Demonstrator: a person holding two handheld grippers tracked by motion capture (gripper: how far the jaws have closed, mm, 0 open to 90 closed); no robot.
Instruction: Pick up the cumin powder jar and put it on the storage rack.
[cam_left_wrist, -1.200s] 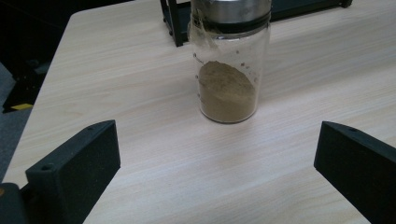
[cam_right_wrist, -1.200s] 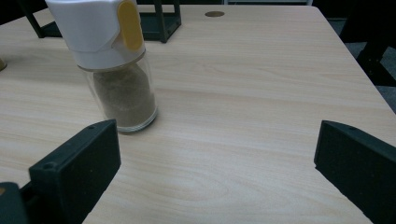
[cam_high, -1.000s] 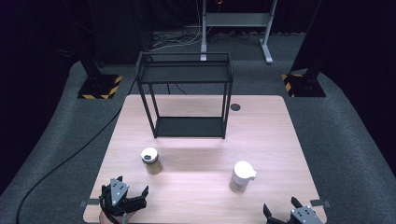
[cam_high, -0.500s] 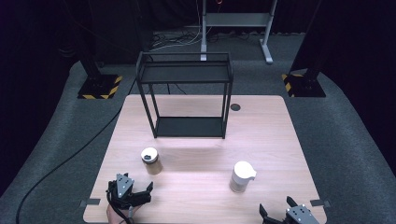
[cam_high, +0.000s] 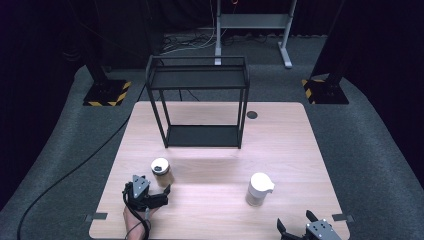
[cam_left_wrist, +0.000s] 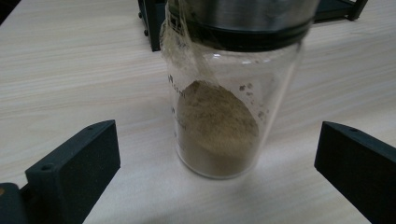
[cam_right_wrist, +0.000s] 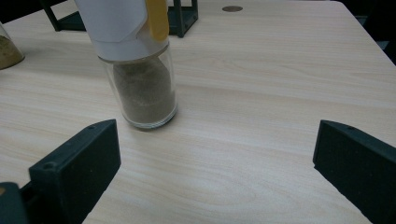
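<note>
A: Nearest in, what were the grippers doing?

B: The right gripper (cam_high: 306, 231) sat at the near right edge of the pale wooden worktop (cam_high: 290, 150), jaws apart, holding nothing. The left gripper (cam_high: 150, 194) was near left, jaws also spread wide, just short of the clear glass jar of tan powder with a steel lid (cam_left_wrist: 229, 88).

A: Touching it?

B: No, the jar stood upright between the jaws, ungrasped. I judged the work barely begun.

A: Farther on?

B: The white-capped glass jar of brown powder (cam_high: 259, 189) stood right of centre, untouched. Beyond, the black metal two-tier rack (cam_high: 200, 100) held nothing; I guessed both jars belonged there.
</note>
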